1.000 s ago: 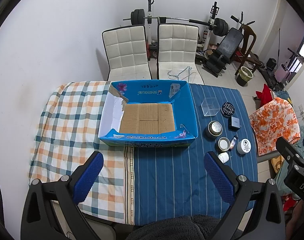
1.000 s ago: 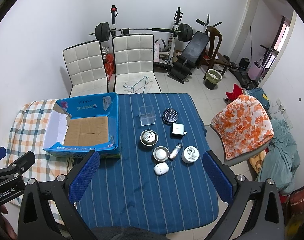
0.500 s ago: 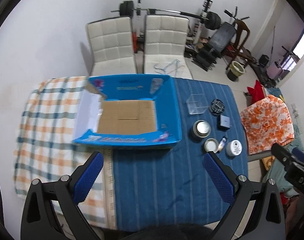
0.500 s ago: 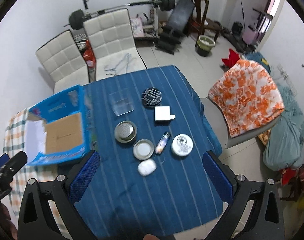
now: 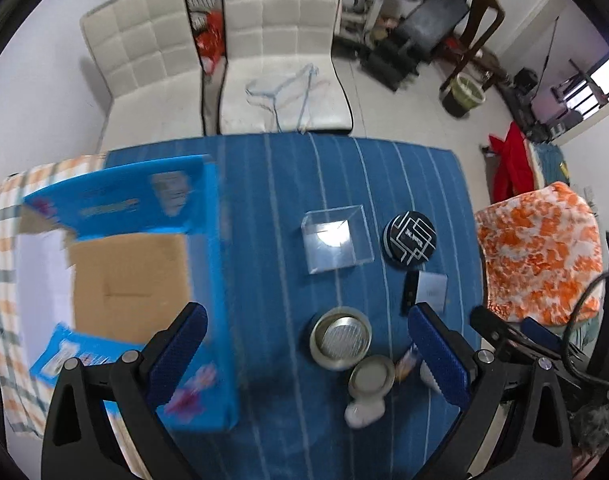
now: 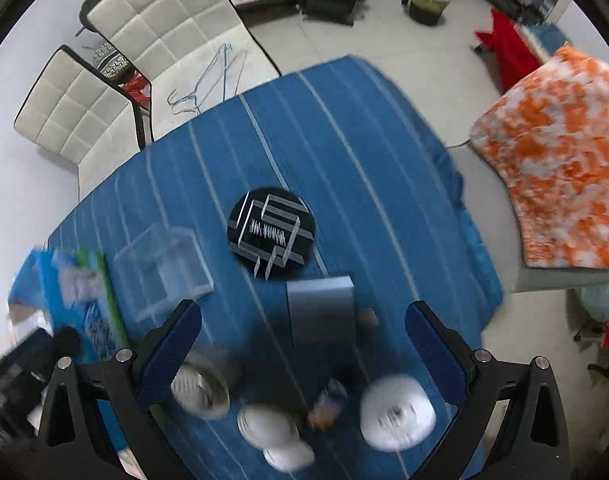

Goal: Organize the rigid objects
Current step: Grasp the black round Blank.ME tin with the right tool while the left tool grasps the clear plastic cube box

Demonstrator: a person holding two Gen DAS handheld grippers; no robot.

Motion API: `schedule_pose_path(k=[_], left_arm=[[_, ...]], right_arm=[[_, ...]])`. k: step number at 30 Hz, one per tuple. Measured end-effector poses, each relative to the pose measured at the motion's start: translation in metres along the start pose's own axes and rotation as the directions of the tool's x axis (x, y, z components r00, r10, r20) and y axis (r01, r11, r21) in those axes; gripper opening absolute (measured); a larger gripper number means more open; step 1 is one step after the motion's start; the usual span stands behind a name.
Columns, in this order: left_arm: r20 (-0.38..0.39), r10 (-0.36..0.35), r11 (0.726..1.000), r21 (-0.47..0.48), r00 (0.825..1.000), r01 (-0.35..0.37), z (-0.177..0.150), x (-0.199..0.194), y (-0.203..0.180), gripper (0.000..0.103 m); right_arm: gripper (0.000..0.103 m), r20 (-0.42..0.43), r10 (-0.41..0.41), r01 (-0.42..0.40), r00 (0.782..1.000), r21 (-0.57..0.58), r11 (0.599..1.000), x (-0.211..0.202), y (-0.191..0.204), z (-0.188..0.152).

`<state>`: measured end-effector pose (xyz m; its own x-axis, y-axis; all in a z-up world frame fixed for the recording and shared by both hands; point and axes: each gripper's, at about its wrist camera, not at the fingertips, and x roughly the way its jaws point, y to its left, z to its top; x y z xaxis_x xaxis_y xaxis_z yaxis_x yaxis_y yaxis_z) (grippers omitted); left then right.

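A blue cardboard box (image 5: pixel 116 264) with a brown floor lies open at the table's left. To its right on the blue striped cloth sit a clear plastic cube (image 5: pixel 336 238), a black round tin (image 5: pixel 410 238), a grey square block (image 6: pixel 320 314), a metal strainer cup (image 5: pixel 340 338), a small round lid (image 5: pixel 371 374), a tiny bottle (image 6: pixel 328 400) and a white round jar (image 6: pixel 396 412). My left gripper (image 5: pixel 304 354) hangs open above the strainer cup. My right gripper (image 6: pixel 302 354) is open above the grey block. Neither holds anything.
Two white padded chairs (image 5: pixel 208 56) stand behind the table, wire hangers (image 5: pixel 284 88) on one seat. An orange-patterned cloth (image 5: pixel 540 252) covers a seat off the table's right edge. Gym equipment (image 5: pixel 424 28) fills the far room. A checked cloth (image 5: pixel 0 220) covers the table's left end.
Both grippers have dropped closer to the table and moved forward and right, toward the group of small objects. The objects themselves have not moved.
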<state>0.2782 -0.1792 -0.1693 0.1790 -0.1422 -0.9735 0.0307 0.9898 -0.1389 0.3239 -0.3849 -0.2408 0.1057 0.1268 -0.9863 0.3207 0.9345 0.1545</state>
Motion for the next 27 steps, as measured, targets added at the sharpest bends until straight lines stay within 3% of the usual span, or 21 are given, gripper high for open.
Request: schedule_pose_path(k=[5,8,9,10,13,14,17,22,27], left_arm=[[-0.104,0.025,1.0,0.002,0.994,-0.025,0.029,0.066,-0.019,0.103],[-0.138,0.049,0.999,-0.011,0.989,-0.051,0.038,0.093,-0.019,0.103],[-0.146,0.051,0.998,-0.02,0.988,-0.054,0.038,0.098,-0.015,0.103],[-0.153,0.053,0.998,-0.03,0.987,-0.058,0.038,0.103,-0.013,0.103],[-0.168,0.073,0.995,-0.049,0.983,-0.082,0.038,0.112,-0.006,0.103],[-0.172,0.076,0.995,-0.052,0.982,-0.087,0.037,0.114,-0.005,0.103],[-0.18,0.107,0.993,-0.032,0.978,-0.114,0.033,0.117,-0.008,0.101],[-0.205,0.084,0.995,-0.032,0.975,-0.093,0.038,0.126,-0.018,0.101],[-0.252,0.039,0.998,-0.041,0.967,-0.051,0.05,0.143,-0.027,0.101]], right_arm=[[0.099,-0.054,0.037,-0.037,0.998,-0.008,0.999,0.058,0.006,0.036],[0.098,-0.11,0.033,-0.036,0.993,-0.03,0.999,0.091,0.018,0.049],[0.093,-0.136,0.032,-0.037,0.99,-0.031,0.999,0.106,0.02,0.051],[0.095,-0.154,0.024,-0.03,0.988,-0.035,0.999,0.114,0.022,0.053],[0.087,-0.131,-0.063,0.048,0.989,-0.117,0.992,0.119,0.036,0.052],[0.081,-0.133,-0.078,0.062,0.988,-0.126,0.99,0.12,0.036,0.054],[0.079,-0.161,-0.117,0.099,0.98,-0.119,0.988,0.12,0.024,0.059],[0.08,-0.185,-0.054,0.045,0.981,-0.054,0.998,0.124,-0.009,0.068],[0.08,-0.208,-0.041,0.03,0.977,-0.054,0.998,0.125,-0.022,0.063]])
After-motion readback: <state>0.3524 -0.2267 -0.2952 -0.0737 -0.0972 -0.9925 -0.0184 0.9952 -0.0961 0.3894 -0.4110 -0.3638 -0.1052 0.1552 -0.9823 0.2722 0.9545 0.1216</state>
